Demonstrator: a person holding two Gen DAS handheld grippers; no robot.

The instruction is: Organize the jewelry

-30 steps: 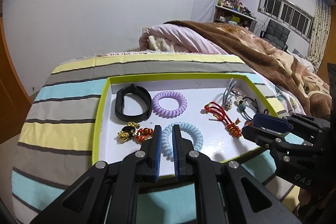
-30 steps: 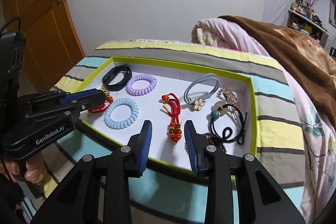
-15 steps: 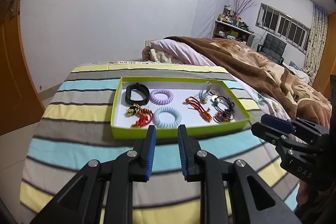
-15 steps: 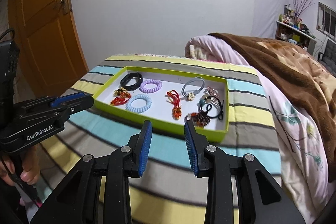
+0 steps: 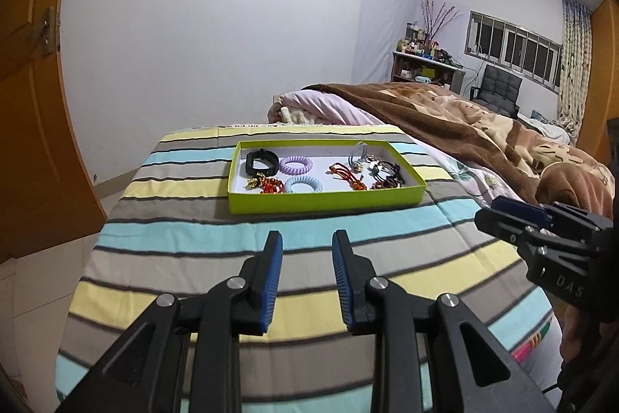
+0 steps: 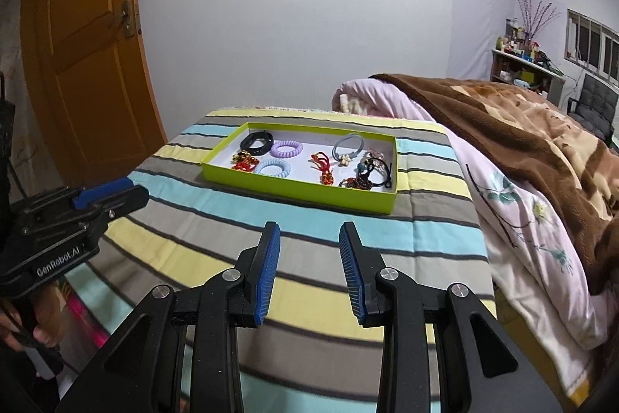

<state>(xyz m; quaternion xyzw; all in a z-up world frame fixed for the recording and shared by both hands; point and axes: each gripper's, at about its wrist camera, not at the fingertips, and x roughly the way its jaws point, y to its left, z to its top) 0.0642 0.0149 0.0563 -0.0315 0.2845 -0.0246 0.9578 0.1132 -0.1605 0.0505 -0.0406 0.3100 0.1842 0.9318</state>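
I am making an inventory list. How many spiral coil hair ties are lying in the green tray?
2. The purple coil tie lies beside the black band; the light blue coil tie lies nearer the front wall of the tray.

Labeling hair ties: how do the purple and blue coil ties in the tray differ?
The purple coil tie lies farther back in the green tray, beside the black band. The blue coil tie lies nearer the front wall, beside the red and gold charm. They differ in colour. Both are spiral rings lying flat, about equal in size.
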